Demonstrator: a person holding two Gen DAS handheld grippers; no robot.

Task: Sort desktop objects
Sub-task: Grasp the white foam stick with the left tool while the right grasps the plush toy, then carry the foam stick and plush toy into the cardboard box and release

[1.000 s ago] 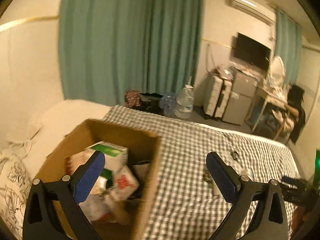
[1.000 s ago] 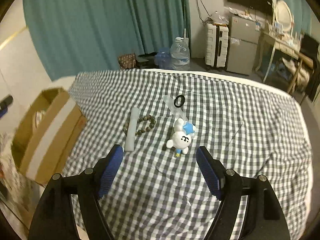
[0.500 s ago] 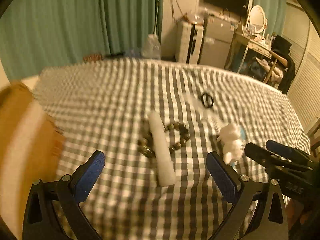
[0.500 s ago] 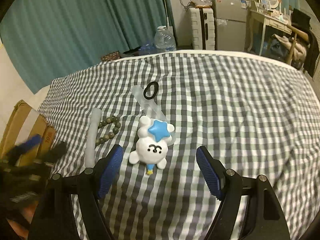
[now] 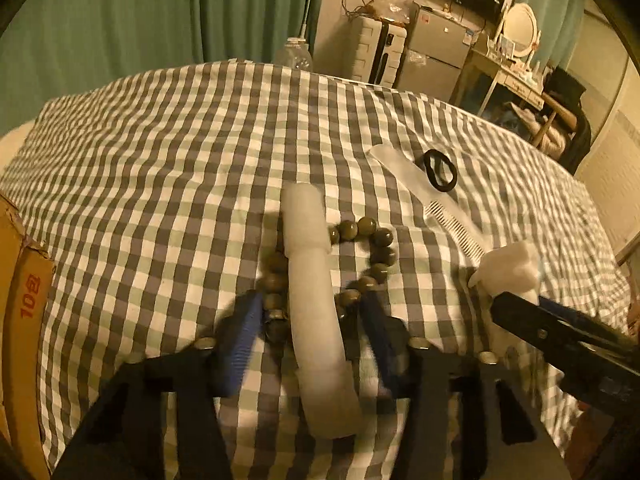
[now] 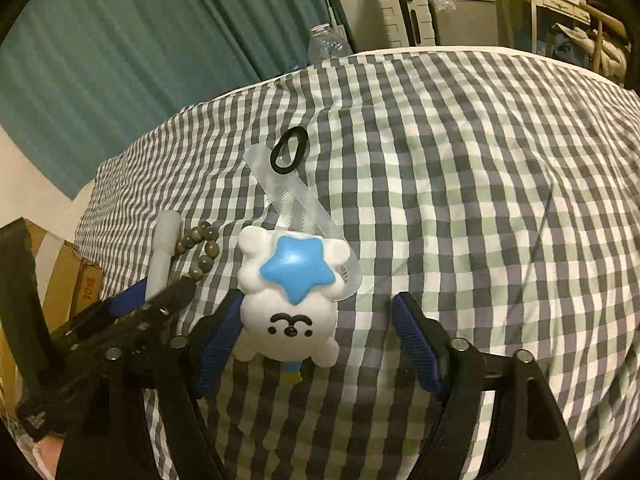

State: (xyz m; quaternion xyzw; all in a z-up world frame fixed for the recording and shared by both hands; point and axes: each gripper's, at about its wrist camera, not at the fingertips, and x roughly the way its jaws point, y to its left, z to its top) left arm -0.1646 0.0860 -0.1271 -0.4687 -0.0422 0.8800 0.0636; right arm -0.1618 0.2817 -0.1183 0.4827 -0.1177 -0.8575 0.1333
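A white tube [image 5: 312,280] lies on the checked cloth [image 5: 160,152] across a brown bead bracelet [image 5: 378,248]. My left gripper [image 5: 310,330] is open, its blurred fingers on either side of the tube and beads. A white bear toy with a blue star [image 6: 290,300] lies between the open fingers of my right gripper [image 6: 318,342], close to the left finger [image 6: 218,336]. A clear comb [image 6: 296,204] and a black hair tie [image 6: 289,154] lie behind the toy. The toy [image 5: 510,268] and right gripper also show in the left wrist view.
A cardboard box [image 5: 20,320] stands at the left edge of the cloth; it also shows in the right wrist view [image 6: 64,264]. Behind the cloth are green curtains [image 5: 160,12], a water bottle [image 5: 294,54], a suitcase [image 5: 378,54] and a cluttered desk [image 5: 516,80].
My left gripper swung from over the box to the tube and beads, came down, and its fingers narrowed around them. My right gripper moved forward and down until the bear toy lies between its fingers.
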